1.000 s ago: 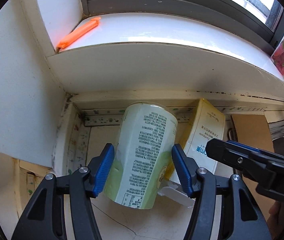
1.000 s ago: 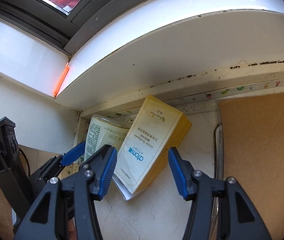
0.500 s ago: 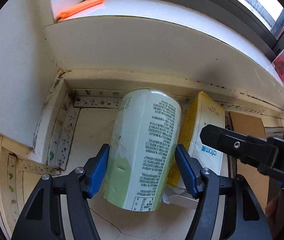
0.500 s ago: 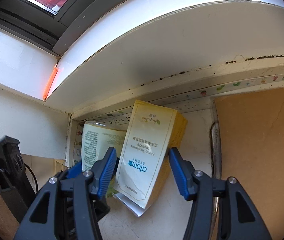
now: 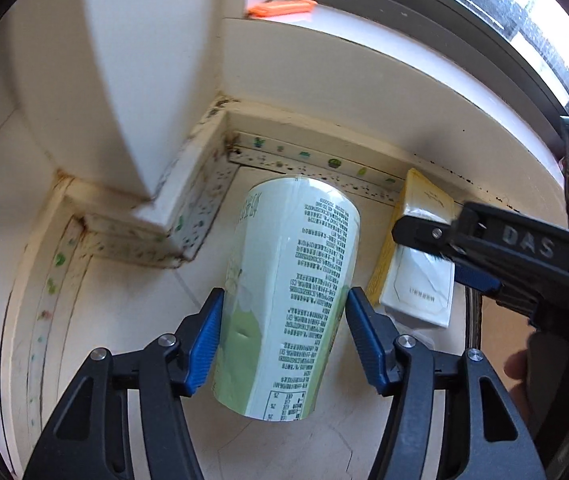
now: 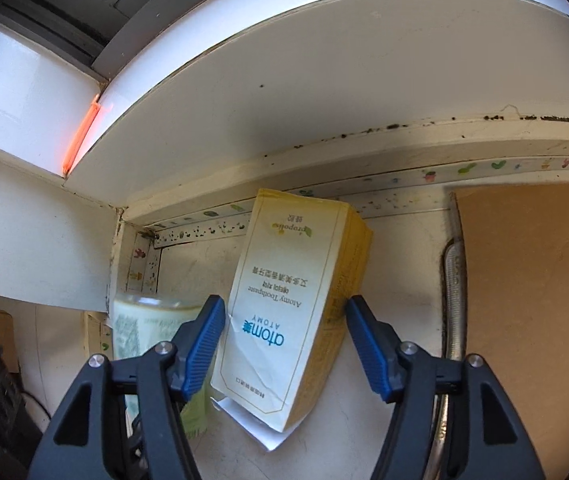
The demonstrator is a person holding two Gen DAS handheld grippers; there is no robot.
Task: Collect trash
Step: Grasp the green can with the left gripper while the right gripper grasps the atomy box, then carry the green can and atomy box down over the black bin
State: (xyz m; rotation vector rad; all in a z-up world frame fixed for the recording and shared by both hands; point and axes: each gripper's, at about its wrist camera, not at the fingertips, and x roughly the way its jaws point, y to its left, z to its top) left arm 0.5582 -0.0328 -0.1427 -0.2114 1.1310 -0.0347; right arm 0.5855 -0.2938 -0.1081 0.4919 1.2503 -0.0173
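- The pale green printed paper cup [image 5: 288, 300] lies on its side on the cream counter [image 5: 132, 312] near the stained wall corner, its long axis running from near to far and tilted slightly right.
- The left gripper [image 5: 284, 336] straddles the cup; its left blue ribbed pad touches the cup wall, the right pad stands just clear, so the jaws are spread, having just been closing.
- Compared with a second ago, the cup sits further left, and the corner now fills the left of the view.
- The yellow-and-white rectangular cardboard toothpaste box [image 6: 296, 312] lies just right of the cup, long axis near to far.
- The right gripper [image 6: 284, 336] brackets the creased box with jaws spread, having just been opening.
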